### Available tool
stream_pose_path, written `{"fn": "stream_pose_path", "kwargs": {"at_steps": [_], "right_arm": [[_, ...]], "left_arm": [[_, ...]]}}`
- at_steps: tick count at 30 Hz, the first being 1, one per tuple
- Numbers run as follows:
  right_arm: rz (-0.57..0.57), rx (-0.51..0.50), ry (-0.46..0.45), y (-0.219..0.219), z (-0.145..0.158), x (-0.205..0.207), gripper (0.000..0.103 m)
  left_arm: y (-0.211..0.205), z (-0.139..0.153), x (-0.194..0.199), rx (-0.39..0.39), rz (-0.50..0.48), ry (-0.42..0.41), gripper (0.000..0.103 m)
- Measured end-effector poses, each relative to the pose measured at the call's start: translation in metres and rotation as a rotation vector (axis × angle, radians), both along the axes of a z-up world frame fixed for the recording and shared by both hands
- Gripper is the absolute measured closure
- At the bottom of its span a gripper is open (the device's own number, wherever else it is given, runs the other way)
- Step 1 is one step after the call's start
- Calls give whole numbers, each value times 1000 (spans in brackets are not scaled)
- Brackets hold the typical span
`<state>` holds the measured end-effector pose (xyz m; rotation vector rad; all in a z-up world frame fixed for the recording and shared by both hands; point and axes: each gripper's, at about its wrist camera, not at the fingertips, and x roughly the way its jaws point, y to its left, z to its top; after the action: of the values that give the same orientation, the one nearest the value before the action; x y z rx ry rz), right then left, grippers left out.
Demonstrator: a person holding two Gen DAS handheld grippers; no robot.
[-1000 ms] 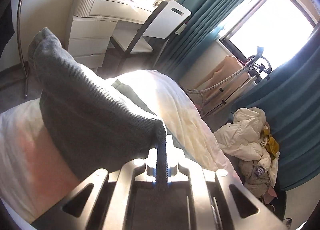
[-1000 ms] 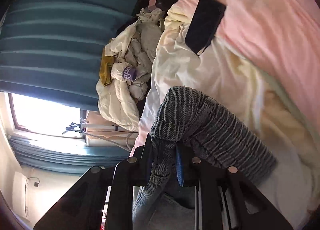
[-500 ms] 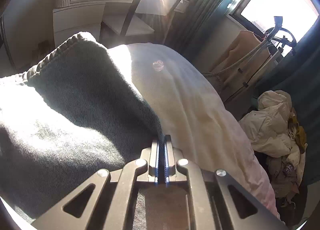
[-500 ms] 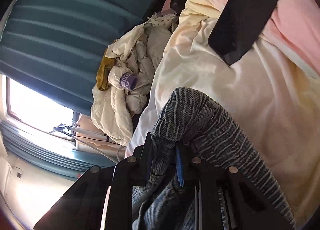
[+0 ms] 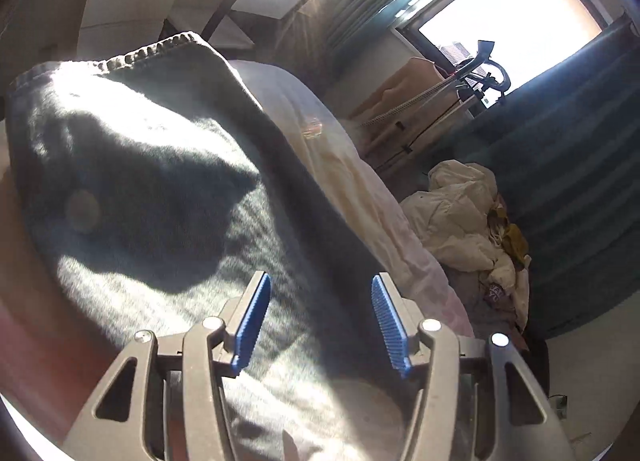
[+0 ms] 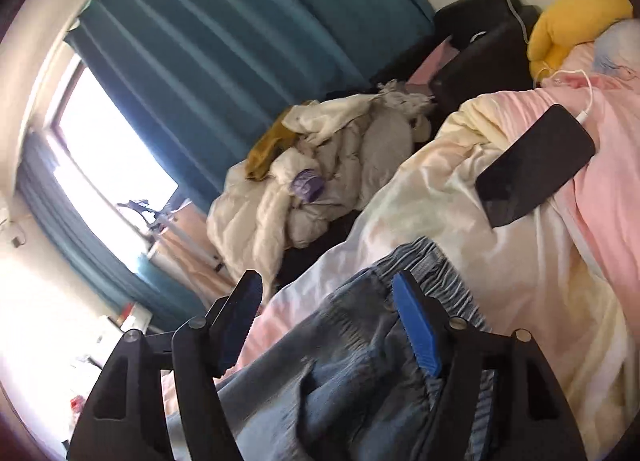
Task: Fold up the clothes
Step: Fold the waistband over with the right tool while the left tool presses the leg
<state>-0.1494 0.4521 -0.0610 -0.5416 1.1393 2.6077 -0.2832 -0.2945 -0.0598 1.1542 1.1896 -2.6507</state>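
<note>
A grey-blue pair of denim trousers (image 5: 168, 189) lies spread over the bed, its stitched hem at the far end. My left gripper (image 5: 322, 319) hovers just over this cloth with its jaws opening; the blue pads (image 5: 256, 317) stand apart and press on nothing. In the right wrist view the trousers' gathered elastic waistband (image 6: 424, 261) rests on the pale bedding. My right gripper (image 6: 328, 321) is above it, jaws opening, and the denim lies loose between the fingers without being pinched.
A black phone (image 6: 536, 177) with a white cable lies on the pink bedding (image 6: 600, 261) beyond the waistband. A heap of cream clothes (image 6: 320, 181) sits on the floor beside the bed, under teal curtains (image 6: 224, 45). A yellow pillow (image 6: 576, 13) is at the head. A white dresser (image 5: 132, 1) stands beyond the foot.
Both grippers were shut on the trousers' edges; now both stand apart and the cloth has dropped flat onto the bed. The left one came down; the right one rolled.
</note>
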Motion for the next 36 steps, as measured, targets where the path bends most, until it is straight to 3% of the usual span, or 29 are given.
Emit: {"fn": "stream_pose_path", "kwargs": {"at_steps": [4, 9, 14, 17, 20, 26, 33, 35, 36], "right_arm": [[66, -50, -52, -7, 6, 19, 34], [123, -176, -124, -7, 0, 49, 34], [134, -257, -173, -11, -12, 78, 34], [135, -338, -223, -11, -30, 78, 34], [90, -400, -289, -7, -49, 77, 34], [71, -557, -284, -2, -91, 60, 34], [2, -493, -174, 4, -100, 38, 35], [-19, -450, -173, 2, -102, 36, 45], [-34, -424, -188, 1, -103, 35, 59]], "left_arm": [[6, -26, 54, 68, 60, -31, 49], [9, -62, 98, 261, 96, -48, 49], [22, -83, 99, 429, 55, -14, 49], [27, -94, 94, 461, 43, -4, 49], [38, -104, 82, 438, 30, -5, 49], [52, -102, 53, 325, 51, 48, 50], [53, -108, 25, 235, 106, 41, 70], [53, -108, 24, 224, 118, 48, 76], [53, -107, 23, 221, 123, 52, 82]]}}
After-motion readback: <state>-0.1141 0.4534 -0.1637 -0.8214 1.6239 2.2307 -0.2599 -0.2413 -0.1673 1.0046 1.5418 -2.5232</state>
